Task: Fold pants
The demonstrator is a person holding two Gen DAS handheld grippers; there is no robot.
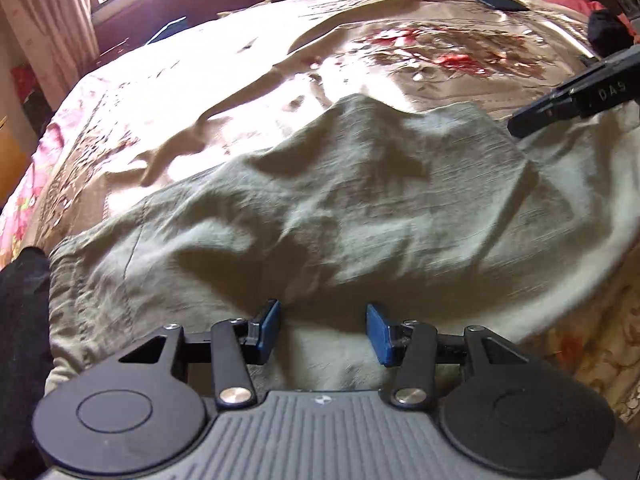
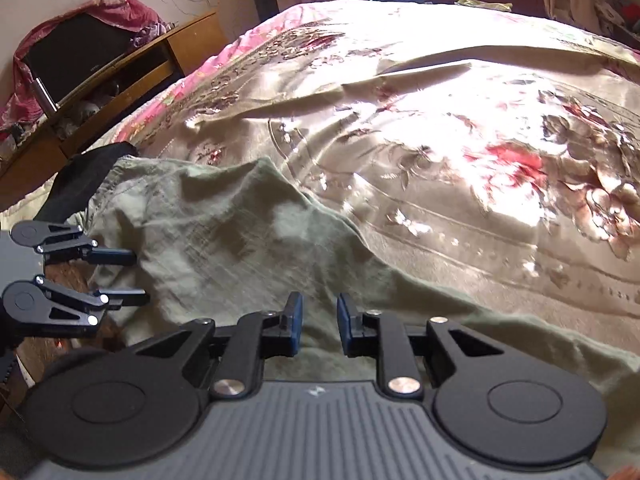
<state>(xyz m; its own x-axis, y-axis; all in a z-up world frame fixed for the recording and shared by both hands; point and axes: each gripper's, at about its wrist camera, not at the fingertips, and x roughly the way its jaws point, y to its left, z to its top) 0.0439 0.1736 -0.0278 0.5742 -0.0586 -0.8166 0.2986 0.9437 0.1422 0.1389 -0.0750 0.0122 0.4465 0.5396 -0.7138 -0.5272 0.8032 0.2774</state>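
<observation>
Blue pads on the left gripper (image 1: 323,330) are sitting spread apart, right over the near edge of the pants (image 1: 320,208), and nothing is between them. Those green pants are lying rumpled on the flowery bedspread (image 1: 224,80), running sideways across the bed, so the long way goes from left to right in front of both tools. Over on the other side, the right gripper (image 2: 319,330) is hanging above the same near edge with its pads only a little apart, and it is pinching nothing either. Both tools are pointing across the pants toward the far side. I think each one needs to close on the near edge and carry it over. By the look of it, neither is nearer; both are just above the cloth.
</observation>
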